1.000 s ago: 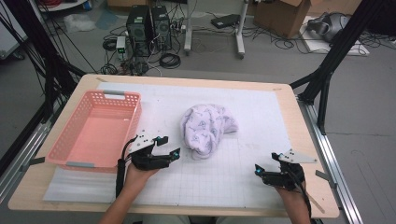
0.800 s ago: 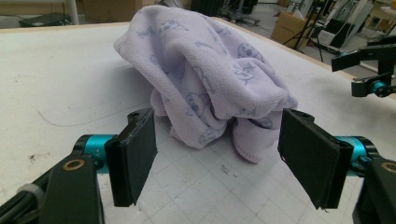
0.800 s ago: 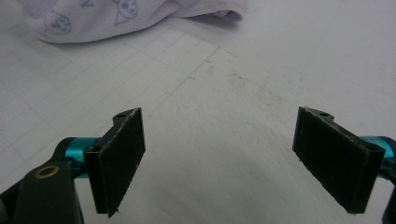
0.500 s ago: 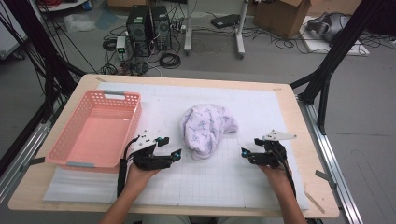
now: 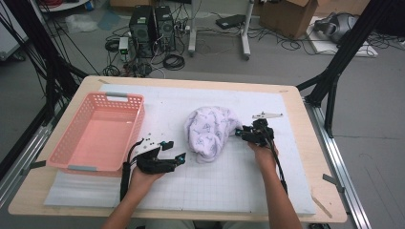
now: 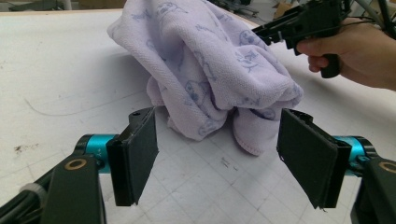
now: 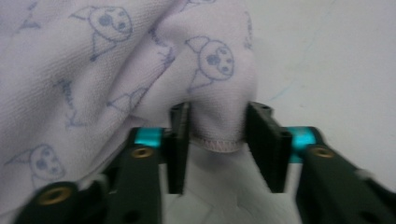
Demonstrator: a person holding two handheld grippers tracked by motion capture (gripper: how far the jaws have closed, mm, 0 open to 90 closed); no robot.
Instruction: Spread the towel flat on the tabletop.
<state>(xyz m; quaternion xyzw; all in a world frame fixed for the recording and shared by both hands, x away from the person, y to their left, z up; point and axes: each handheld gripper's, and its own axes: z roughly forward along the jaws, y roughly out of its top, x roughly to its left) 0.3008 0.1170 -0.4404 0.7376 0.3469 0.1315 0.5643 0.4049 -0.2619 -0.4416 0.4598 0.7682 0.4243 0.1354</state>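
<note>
A crumpled pale-lilac towel (image 5: 210, 131) with small printed figures lies in the middle of the white gridded mat (image 5: 215, 191). My right gripper (image 5: 239, 134) is at its right edge. In the right gripper view, the jaws have just been closing, and a hemmed fold of the towel (image 7: 217, 107) is pinched between the pads of the right gripper (image 7: 217, 126). My left gripper (image 5: 174, 150) rests near the towel's front left, open. In the left gripper view, the towel (image 6: 210, 60) lies just beyond the wide-apart jaws of the left gripper (image 6: 217, 140), and the right gripper (image 6: 261, 32) touches its far side.
A pink plastic basket (image 5: 136, 126) stands on the left of the table, beside my left hand. The wooden table edge (image 5: 329, 191) runs past the mat on the right. Black frame legs, cables and computers stand on the floor beyond.
My right hand has travelled from the table's front right to the towel's right edge, and its jaws went from wide apart to shut on a fold. The left hand has stayed put.
</note>
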